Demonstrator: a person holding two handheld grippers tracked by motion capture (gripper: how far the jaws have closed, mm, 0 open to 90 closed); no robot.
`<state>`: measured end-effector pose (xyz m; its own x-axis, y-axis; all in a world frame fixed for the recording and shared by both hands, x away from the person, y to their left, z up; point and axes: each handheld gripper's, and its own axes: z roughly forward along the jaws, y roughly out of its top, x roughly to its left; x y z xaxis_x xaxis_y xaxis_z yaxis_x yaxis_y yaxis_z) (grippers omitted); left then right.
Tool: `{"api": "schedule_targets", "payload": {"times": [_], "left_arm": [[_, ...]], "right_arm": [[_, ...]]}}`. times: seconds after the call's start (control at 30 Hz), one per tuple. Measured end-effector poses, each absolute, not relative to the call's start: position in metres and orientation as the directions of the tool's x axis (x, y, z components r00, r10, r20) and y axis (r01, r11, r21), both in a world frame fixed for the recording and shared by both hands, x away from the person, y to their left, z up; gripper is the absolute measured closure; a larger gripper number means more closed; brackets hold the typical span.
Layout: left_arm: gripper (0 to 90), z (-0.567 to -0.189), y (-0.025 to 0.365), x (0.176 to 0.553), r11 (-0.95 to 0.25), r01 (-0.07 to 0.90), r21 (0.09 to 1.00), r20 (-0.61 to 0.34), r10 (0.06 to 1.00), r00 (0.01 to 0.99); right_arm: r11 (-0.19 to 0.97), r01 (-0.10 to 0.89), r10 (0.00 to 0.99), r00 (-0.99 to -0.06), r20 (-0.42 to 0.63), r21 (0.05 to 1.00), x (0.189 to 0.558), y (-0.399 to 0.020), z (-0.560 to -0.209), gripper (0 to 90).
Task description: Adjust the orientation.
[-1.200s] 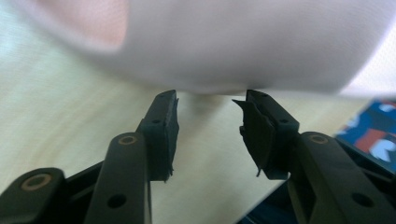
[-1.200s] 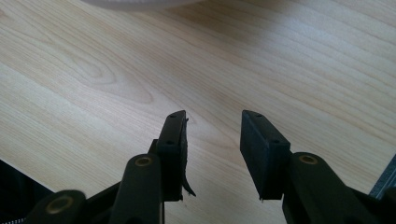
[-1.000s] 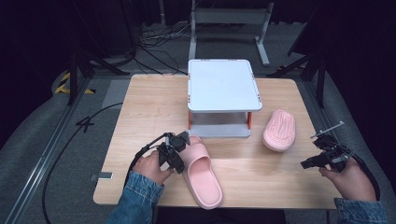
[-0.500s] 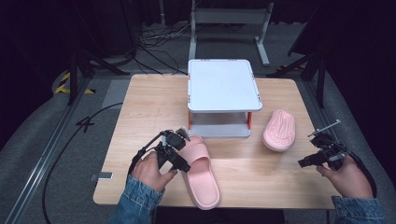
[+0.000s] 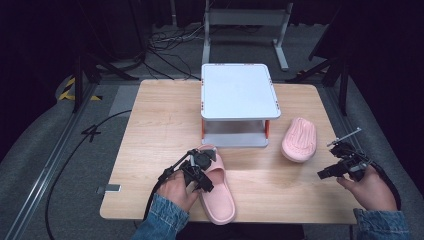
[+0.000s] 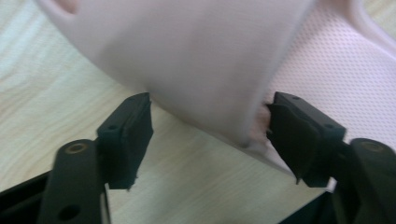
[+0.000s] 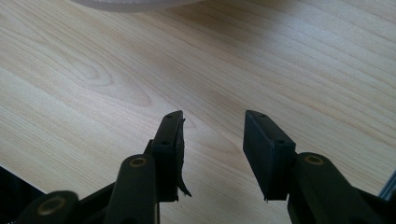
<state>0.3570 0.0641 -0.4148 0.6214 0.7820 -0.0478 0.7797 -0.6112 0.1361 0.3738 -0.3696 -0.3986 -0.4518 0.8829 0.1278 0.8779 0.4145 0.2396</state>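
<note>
high view puts the left gripper (image 5: 200, 172) right against the near slipper (image 5: 219, 192), at the strap end of it. that slipper lies upright on the bench (image 5: 150, 130) with its long axis running from just ahead of the left gripper back toward the person's edge, heel nearest the person. left gripper view shows the strap (image 6: 187, 60) between the two black pads: the jaws stand spread and have just been opening, the right pad close to or brushing the strap's edge, the left pad clear of it with wood showing in the gap, so nothing is pinched.

the second slipper (image 5: 299, 139) lies sole-up, ahead of the right gripper (image 5: 334, 170) and a little toward the left gripper's side, well apart from the first, beside the foot of the white two-tier rack (image 5: 239, 92). its long axis points roughly away from the person. right gripper view shows those jaws (image 7: 212, 140) partly spread over bare wood, holding nothing, the slipper's pale edge (image 7: 130, 3) at the top. by my reading the right hand is plainly the nearer one for that slipper, and it would have to reach forward along its own pointing line.
</note>
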Motion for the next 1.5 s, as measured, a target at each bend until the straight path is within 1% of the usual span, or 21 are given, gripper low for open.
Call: {"api": "schedule_targets", "payload": {"times": [0.07,0.1,0.23,0.47,0.5,0.6,0.73,0.97,1.07,1.3,1.5], "left_arm": [[41.8,-0.412,0.067,0.358,-0.603,0.785,0.146,-0.052,0.787,0.614],[44.1,-0.41,0.068,0.358,-0.603,0.782,0.158,-0.052,0.786,0.616],[58.2,-0.402,0.073,0.356,-0.589,0.782,0.203,-0.052,0.791,0.609],[71.4,-0.399,0.078,0.357,-0.582,0.782,0.223,-0.037,0.796,0.604],[71.4,-0.398,0.078,0.357,-0.579,0.783,0.225,-0.036,0.798,0.601],[76.8,-0.395,0.08,0.356,-0.577,0.782,0.235,-0.038,0.799,0.6],[79.4,-0.392,0.078,0.355,-0.586,0.769,0.255,-0.049,0.787,0.615],[80.3,-0.384,0.076,0.358,-0.583,0.753,0.304,-0.06,0.778,0.626],[80.3,-0.379,0.08,0.364,-0.565,0.752,0.34,-0.072,0.782,0.62],[80.3,-0.37,0.08,0.375,-0.566,0.735,0.373,-0.049,0.779,0.625],[80.3,-0.36,0.083,0.392,-0.523,0.737,0.429,-0.073,0.793,0.605]], "right_arm": [[0.418,0.877,0.882,-0.454,0.128,0.236,0.374,-0.369,-0.399,58.3],[0.419,0.877,0.881,-0.455,0.127,0.236,0.374,-0.369,-0.399,58.2],[0.423,0.875,0.88,-0.459,0.125,0.236,0.374,-0.367,-0.4,58.2],[0.426,0.875,0.879,-0.461,0.124,0.229,0.374,-0.366,-0.401,58.2],[0.432,0.873,0.876,-0.466,0.123,0.229,0.374,-0.366,-0.401,58.2],[0.429,0.874,0.877,-0.464,0.124,0.229,0.374,-0.366,-0.401,58.3],[0.424,0.876,0.88,-0.458,0.125,0.229,0.373,-0.367,-0.401,58.3],[0.411,0.882,0.888,-0.445,0.119,0.23,0.369,-0.371,-0.401,58.1],[0.407,0.884,0.89,-0.441,0.119,0.229,0.366,-0.374,-0.402,58.1],[0.398,0.89,0.896,-0.43,0.116,0.222,0.36,-0.377,-0.404,58.1],[0.383,0.896,0.903,-0.414,0.111,0.225,0.353,-0.382,-0.405,58.3]]}}
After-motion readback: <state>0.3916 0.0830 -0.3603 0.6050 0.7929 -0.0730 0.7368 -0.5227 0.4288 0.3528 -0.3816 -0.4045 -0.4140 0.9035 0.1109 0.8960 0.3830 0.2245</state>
